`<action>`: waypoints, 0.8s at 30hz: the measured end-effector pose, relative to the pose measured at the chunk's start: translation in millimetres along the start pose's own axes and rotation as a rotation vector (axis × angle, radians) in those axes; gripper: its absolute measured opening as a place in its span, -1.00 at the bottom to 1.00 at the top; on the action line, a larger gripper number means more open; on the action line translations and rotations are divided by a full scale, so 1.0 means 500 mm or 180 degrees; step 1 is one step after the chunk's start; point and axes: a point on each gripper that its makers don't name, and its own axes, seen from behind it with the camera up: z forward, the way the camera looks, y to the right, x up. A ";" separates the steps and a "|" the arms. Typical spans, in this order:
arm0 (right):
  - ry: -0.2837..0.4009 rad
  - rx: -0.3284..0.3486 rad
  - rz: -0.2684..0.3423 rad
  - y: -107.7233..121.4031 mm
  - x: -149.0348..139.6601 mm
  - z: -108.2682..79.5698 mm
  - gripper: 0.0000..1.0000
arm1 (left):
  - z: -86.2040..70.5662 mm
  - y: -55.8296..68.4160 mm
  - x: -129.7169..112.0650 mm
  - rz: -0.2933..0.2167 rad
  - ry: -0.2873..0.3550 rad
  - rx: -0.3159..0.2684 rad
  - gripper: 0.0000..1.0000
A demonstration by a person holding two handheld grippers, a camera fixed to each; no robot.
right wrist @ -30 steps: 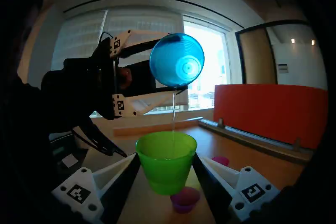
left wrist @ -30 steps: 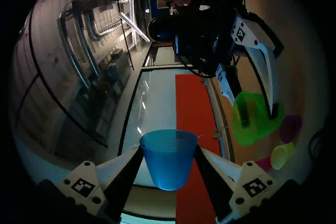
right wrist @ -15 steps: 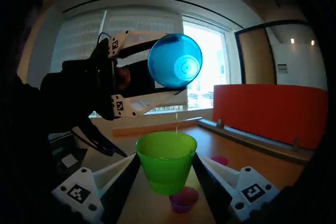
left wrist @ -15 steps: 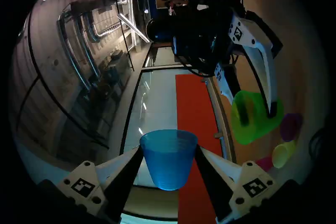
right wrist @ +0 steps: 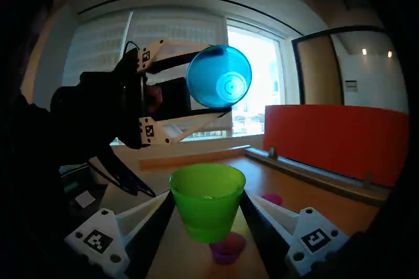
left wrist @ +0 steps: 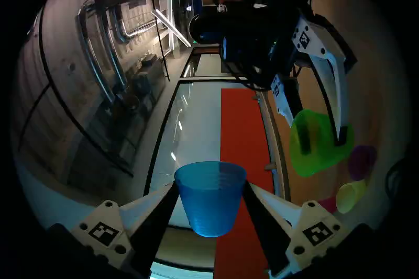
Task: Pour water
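The blue cup [right wrist: 219, 76] hangs tipped on its side in the air, above the green cup [right wrist: 208, 208]. My left fingers [left wrist: 157, 216] pinch the blue cup. My right fingers [right wrist: 154, 221] pinch the green cup upright. A small purple cup [right wrist: 228, 250] sits just below it on the wooden worktop [right wrist: 293, 185].

Left gripper view: high, rolled sideways, close behind blue cup [left wrist: 210, 205]. Right gripper view: level, low over bench [right wrist: 293, 185] — close behind green cup [right wrist: 207, 208]. Shared: both cups (seen from opposite ends).
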 end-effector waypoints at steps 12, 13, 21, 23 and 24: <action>-0.0008 -0.0096 -0.0026 0.008 0.001 -0.013 0.76 | 0.002 0.013 -0.026 -0.0639 -0.0090 -0.0029 0.71; -0.0007 -0.0099 -0.0029 0.007 0.002 -0.015 0.76 | 0.002 0.015 -0.030 -0.0722 -0.0103 -0.0025 0.71; 0.0040 -0.0133 -0.0045 0.004 0.017 -0.026 0.76 | 0.000 0.024 -0.057 -0.1424 -0.0183 -0.0014 0.71; 0.0051 -0.0143 -0.0048 0.003 0.019 -0.030 0.76 | -0.003 0.027 -0.064 -0.1611 -0.0209 -0.0014 0.71; 0.0056 -0.0148 -0.0049 0.003 0.020 -0.031 0.76 | -0.004 0.029 -0.067 -0.1700 -0.0221 -0.0014 0.71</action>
